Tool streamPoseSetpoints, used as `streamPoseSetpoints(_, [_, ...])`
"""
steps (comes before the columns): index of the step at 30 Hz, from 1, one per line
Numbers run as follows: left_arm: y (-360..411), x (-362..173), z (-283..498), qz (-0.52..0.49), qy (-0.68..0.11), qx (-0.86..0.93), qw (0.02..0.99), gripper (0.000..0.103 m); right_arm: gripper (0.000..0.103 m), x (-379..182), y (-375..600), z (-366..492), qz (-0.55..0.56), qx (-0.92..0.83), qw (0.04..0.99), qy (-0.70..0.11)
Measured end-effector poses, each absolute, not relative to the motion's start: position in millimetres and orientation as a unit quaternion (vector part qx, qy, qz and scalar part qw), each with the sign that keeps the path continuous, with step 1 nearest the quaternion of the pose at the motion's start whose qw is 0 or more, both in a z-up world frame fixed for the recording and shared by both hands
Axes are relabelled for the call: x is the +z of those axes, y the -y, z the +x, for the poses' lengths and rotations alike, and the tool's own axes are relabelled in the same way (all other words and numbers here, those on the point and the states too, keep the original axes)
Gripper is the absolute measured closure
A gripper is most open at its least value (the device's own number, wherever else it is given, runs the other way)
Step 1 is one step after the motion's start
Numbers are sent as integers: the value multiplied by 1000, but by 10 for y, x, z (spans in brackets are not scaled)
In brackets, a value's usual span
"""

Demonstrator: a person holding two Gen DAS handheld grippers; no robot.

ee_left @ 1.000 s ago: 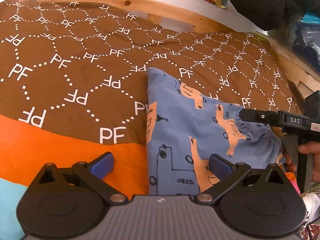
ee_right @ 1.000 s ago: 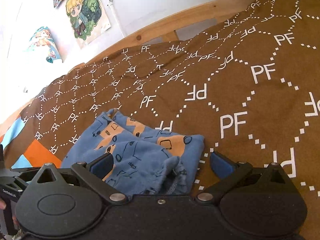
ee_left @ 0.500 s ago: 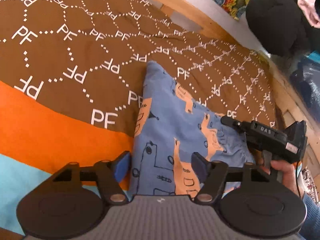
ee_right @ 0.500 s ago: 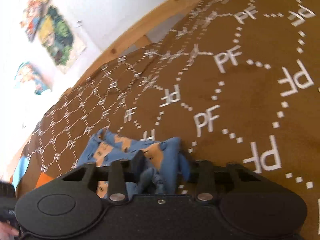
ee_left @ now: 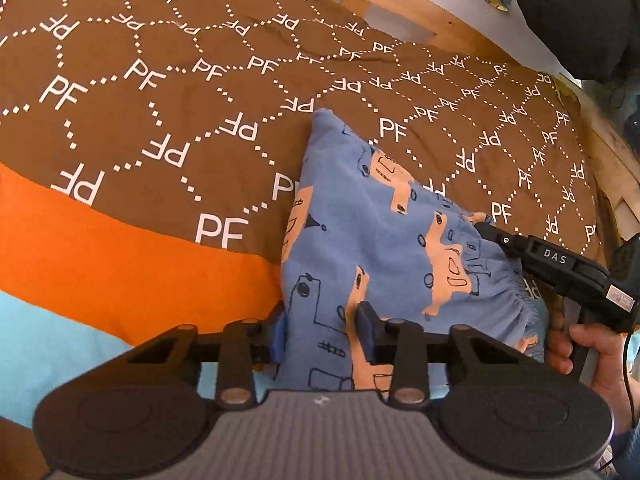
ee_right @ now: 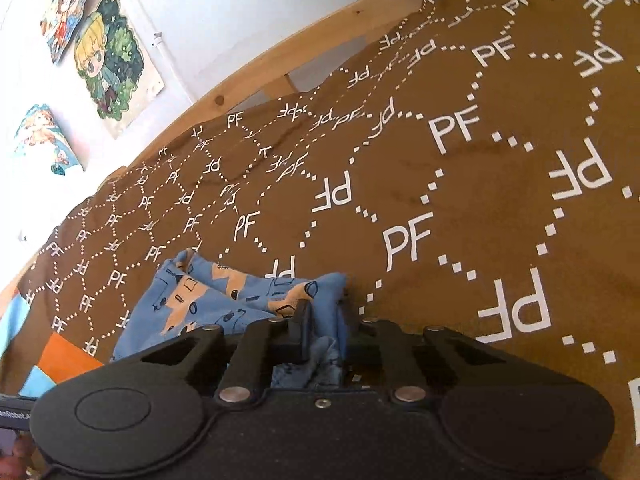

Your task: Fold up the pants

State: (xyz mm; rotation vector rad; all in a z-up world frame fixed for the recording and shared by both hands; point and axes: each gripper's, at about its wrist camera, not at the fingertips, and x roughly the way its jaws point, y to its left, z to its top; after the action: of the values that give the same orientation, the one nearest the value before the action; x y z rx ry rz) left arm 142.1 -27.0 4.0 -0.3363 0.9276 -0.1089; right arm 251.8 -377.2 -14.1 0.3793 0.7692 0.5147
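The blue printed pants (ee_left: 384, 240), stretching toward twelve o'clock, are clamped by the just-closed left gripper (ee_left: 322, 332) and right gripper (ee_right: 324, 320).

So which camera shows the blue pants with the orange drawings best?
The left wrist view: the blue pants lie nearly whole, drawings and gathered waistband clear, on the brown PF bedspread. The right wrist view shows only a bunched end.

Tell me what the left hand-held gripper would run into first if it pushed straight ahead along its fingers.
The blue printed pants: the left hand-held gripper, whose jaws have just been closing, already has their near edge between its fingers. Beyond that fabric lies the brown PF bedspread, though depth is hard to judge.
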Motion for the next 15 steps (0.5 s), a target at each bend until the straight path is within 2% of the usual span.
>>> streamPoseSetpoints(11, [272,44,1413,-157,-440,-53,883,70,92,-77,3681,2448,143,246,893,-348])
streamPoseSetpoints(15, [259,66,1395,-156,-436,-55,885,76,93,-39,3666,2427,134,252,897,-339])
